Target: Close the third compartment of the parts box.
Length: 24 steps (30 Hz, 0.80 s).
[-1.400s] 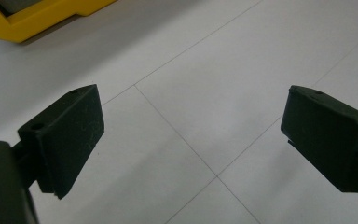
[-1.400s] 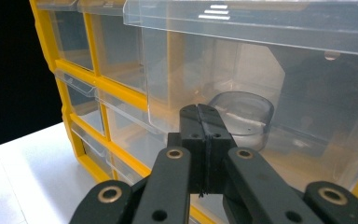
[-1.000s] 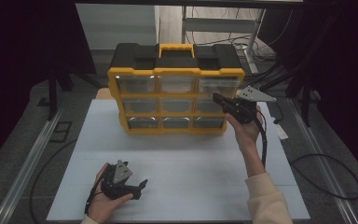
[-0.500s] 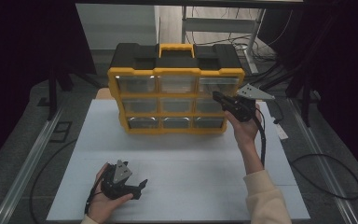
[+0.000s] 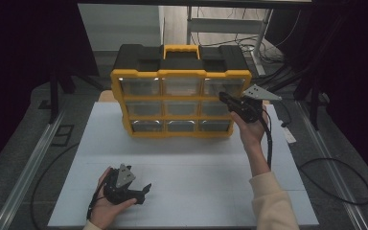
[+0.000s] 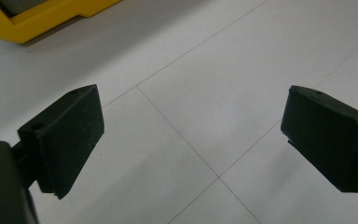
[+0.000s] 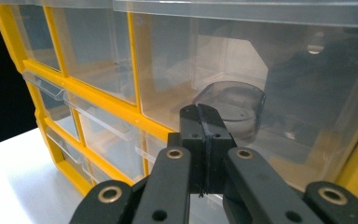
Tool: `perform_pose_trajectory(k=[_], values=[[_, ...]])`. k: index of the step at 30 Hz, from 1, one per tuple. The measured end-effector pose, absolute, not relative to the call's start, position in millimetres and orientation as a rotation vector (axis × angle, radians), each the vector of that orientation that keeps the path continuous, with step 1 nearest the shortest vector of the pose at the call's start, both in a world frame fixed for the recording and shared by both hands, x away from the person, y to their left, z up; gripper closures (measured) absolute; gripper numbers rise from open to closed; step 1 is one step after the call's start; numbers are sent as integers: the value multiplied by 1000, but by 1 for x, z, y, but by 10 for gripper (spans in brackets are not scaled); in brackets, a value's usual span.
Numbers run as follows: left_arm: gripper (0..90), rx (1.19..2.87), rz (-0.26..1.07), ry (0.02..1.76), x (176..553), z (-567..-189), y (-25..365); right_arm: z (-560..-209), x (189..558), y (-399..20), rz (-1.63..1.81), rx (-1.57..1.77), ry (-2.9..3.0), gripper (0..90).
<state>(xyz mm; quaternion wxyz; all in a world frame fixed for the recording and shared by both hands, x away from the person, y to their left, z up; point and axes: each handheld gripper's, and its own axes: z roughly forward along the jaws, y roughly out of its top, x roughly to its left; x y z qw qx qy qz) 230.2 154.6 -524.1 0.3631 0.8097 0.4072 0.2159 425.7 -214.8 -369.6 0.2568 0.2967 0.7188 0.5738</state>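
A yellow and black organiser box (image 5: 179, 103) with three rows of clear drawers stands upright at the back of the white table (image 5: 196, 167). My right gripper (image 5: 224, 97) is held up at the box's right side. Its jaws are shut, pressed together with nothing between them. In the right gripper view the shut tips (image 7: 204, 116) sit just in front of the rounded clear pull of a drawer (image 7: 261, 70); whether they touch it I cannot tell. My left gripper (image 5: 146, 188) rests low near the table's front left. Its jaws stand wide open (image 6: 191, 121) over bare table.
Cables (image 5: 335, 167) trail over the floor to the right of the table, and metal rails (image 5: 28, 163) run along both sides. A yellow corner of the box (image 6: 37, 18) shows in the left gripper view. White surface lies between the box and the left gripper.
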Motion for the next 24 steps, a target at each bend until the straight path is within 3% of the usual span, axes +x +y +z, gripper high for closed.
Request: perform_pose_trajectory(k=[10, 24], values=[[65, 2079, 552, 1052, 232, -524, 155, -370, 422, -222, 1560, 806, 1953, 897], [64, 2063, 518, 1020, 235, -519, 150, -371, 386, -238, 1572, 735, 1985, 892]])
